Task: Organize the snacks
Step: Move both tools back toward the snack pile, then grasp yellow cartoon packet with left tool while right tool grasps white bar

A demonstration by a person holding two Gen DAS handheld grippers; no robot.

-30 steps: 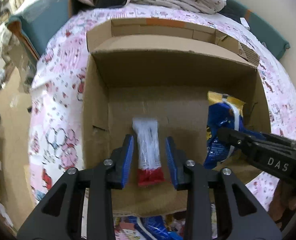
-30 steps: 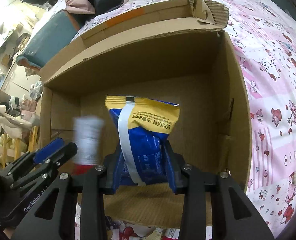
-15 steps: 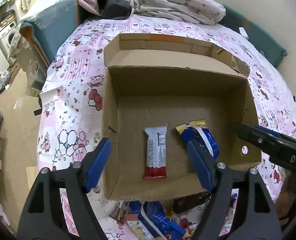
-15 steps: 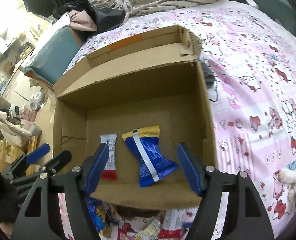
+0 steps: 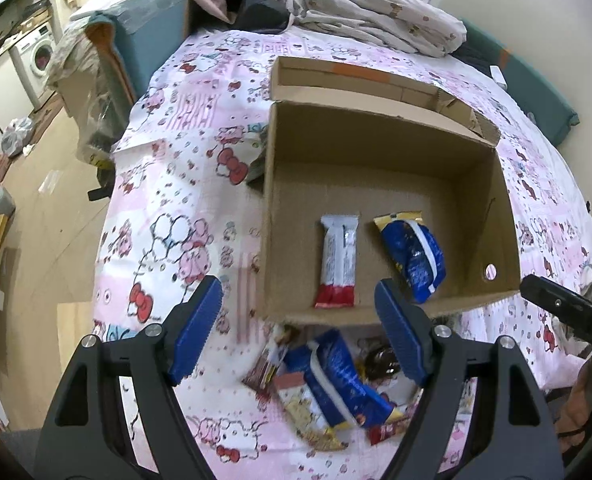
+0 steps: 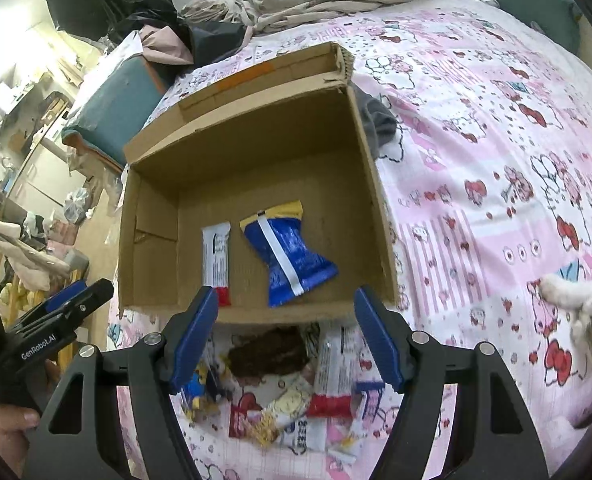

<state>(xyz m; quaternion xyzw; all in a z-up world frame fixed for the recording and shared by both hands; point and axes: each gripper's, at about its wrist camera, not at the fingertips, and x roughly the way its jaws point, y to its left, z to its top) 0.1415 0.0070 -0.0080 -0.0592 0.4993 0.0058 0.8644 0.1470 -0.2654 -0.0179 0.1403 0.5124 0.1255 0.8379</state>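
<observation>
Looking down both wrist cameras, we see the cardboard box [image 5: 384, 184] lying open on the bed, with two snacks on its floor: a white bar with a red end [image 5: 337, 266] toward the left and a blue-and-yellow packet [image 5: 414, 258] just beside it, apart from it. We hold the left gripper [image 5: 296, 332] with its jaws spread wide and nothing between the blue pads; the right gripper [image 6: 285, 334] is likewise spread and empty. Both hover above the box's near wall.

Between that wall and us, a loose pile of snacks [image 6: 296, 396] lies on the bedding: a blue packet [image 5: 344, 380], a white bar with a red band [image 6: 332, 376], a dark brown packet [image 6: 269, 352] and several small wrappers, overlapping one another. A grey cloth [image 6: 378, 120] lies against the box's right side. A cat's paw [image 6: 556, 292] rests on the sheet at the right edge.

The surface is a pink cartoon-print bedsheet [image 6: 496, 120]. A rumpled blanket [image 5: 368, 16] sits at the far end, a teal cushioned seat [image 6: 111, 108] beside the bed, and a washing machine [image 5: 39, 56] in the room beyond.
</observation>
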